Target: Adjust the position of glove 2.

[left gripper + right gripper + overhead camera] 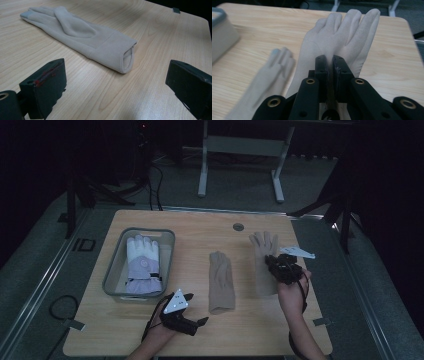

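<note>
Now the right tongs (330,65) pinch a tan glove (342,40) at the middle right of the high view, its fingers pointing up. Down at the lower left, the left tongs (115,85) gape wide near a second tan glove (82,37) lying flat on the bench (155,30)

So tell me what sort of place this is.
Probably a lab or recording studio rather than a home: a bare wooden table under dark surrounds, cables on the grey floor, and a metal stand behind. Gloves lie staged beside a grey bin.
</note>
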Demonstrator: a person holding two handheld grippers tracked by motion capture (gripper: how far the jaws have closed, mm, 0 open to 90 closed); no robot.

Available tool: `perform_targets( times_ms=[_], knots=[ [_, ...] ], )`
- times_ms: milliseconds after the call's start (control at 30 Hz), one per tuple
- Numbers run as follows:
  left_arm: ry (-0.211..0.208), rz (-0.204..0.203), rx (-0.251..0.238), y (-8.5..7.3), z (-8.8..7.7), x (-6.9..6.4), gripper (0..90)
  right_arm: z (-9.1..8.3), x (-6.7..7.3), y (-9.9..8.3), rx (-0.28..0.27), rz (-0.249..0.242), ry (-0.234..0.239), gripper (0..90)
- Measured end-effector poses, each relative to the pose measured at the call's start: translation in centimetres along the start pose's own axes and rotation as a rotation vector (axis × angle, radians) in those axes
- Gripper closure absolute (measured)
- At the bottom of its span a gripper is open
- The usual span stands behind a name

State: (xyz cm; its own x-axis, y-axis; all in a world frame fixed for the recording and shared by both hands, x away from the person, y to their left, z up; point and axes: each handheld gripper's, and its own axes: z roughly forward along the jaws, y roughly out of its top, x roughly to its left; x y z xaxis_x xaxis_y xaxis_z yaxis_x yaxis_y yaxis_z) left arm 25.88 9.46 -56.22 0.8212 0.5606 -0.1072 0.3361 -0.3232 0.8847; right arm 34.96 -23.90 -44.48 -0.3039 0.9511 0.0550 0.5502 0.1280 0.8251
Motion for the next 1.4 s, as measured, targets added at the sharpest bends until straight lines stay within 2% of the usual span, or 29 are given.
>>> perform_targets(
  times_ms=[167, 367, 400, 467, 533, 700, 867, 1000, 1067, 1167, 1267, 1400],
  knots=[
    [0.0, 0.004, -0.001, 0.0, 0.0, 0.0, 3.2, 0.6, 2.7, 0.3, -0.018, -0.004, 0.034, 83.2],
    [-0.003, 0.007, -0.001, 0.0, 0.0, 0.0, 3.2, 1.6, 5.5, 0.3, -0.013, 0.006, 0.085, 83.1],
    [-0.003, 0.007, -0.001, 0.0, 0.0, 0.0, 3.2, 1.6, 5.5, 0.3, -0.013, 0.006, 0.085, 83.1],
    [-0.006, 0.013, -0.004, 0.0, 0.0, 0.0, 3.2, 2.2, 6.9, 0.3, -0.014, 0.01, 0.092, 83.1],
    [-0.008, 0.012, -0.004, 0.1, 0.1, -0.1, 3.2, 2.6, 7.8, 0.1, -0.013, 0.021, 0.103, 83.1],
    [-0.011, 0.011, -0.004, 0.1, 0.1, -0.1, 3.2, 3.7, 9.5, -0.8, 0.008, 0.013, 0.105, 83.1],
    [-0.011, 0.013, -0.001, 0.0, 0.1, -0.1, 3.2, 4.5, 10.2, -1.4, 0.02, 0.04, 0.119, 83.0],
    [-0.01, 0.012, -0.004, 0.0, 0.0, 0.0, 3.2, 5.0, 10.7, -2.3, 0.028, 0.061, 0.119, 82.9],
    [-0.01, 0.012, -0.003, 0.0, 0.0, 0.0, 3.2, 5.3, 10.9, -2.8, 0.034, 0.053, 0.108, 82.9],
    [-0.012, 0.012, -0.002, 0.0, 0.0, -0.1, 3.2, 5.7, 10.9, -3.5, 0.046, 0.077, 0.113, 82.7],
    [-0.012, 0.011, -0.003, 0.0, 0.1, -0.1, 3.2, 6.1, 10.9, -4.2, 0.056, 0.08, 0.119, 82.4],
    [-0.011, 0.012, -0.001, 0.0, 0.1, -0.1, 3.2, 6.6, 10.9, -4.8, 0.067, 0.075, 0.103, 82.1]
  ],
)
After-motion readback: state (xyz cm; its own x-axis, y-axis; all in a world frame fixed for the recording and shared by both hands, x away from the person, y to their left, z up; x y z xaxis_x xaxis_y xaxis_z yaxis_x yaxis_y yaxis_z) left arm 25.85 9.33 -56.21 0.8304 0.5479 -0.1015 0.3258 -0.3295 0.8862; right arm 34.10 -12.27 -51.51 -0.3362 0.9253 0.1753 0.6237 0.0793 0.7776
